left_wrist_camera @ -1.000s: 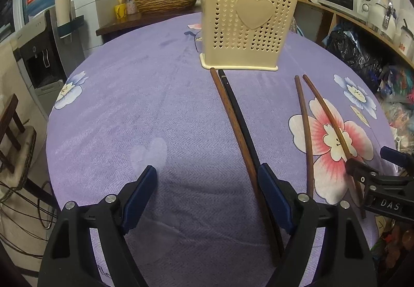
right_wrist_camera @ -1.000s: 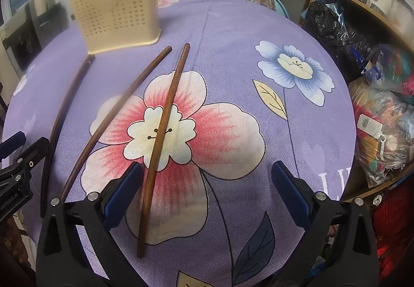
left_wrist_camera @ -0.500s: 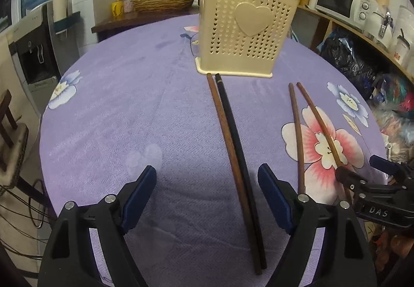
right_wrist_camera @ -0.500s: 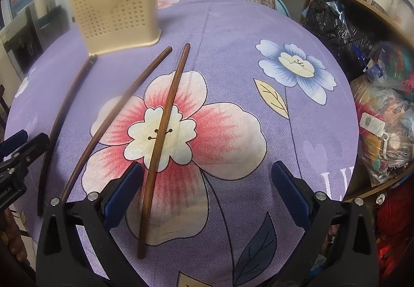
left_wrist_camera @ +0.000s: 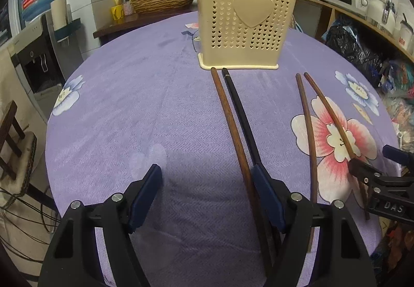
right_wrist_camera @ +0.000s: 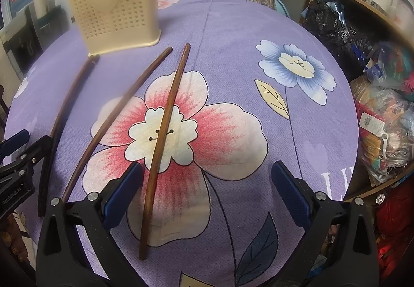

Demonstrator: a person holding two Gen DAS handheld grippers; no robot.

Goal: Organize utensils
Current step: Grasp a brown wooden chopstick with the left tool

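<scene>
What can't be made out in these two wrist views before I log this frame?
- Left wrist view: the near ends of the brown chopstick and black chopstick run under the left gripper, whose jaws are closing; contact unclear.
- Left wrist view: the contents of the cream holder show only as tips above its rim.
- Right wrist view: the holder's label is blurred.

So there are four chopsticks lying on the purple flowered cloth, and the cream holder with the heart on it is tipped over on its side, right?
Not quite. The four chopsticks do lie on the purple flowered cloth, but the cream holder with the heart stands upright on its base, with utensils sticking out of its top. The left wrist view shows this.
</scene>
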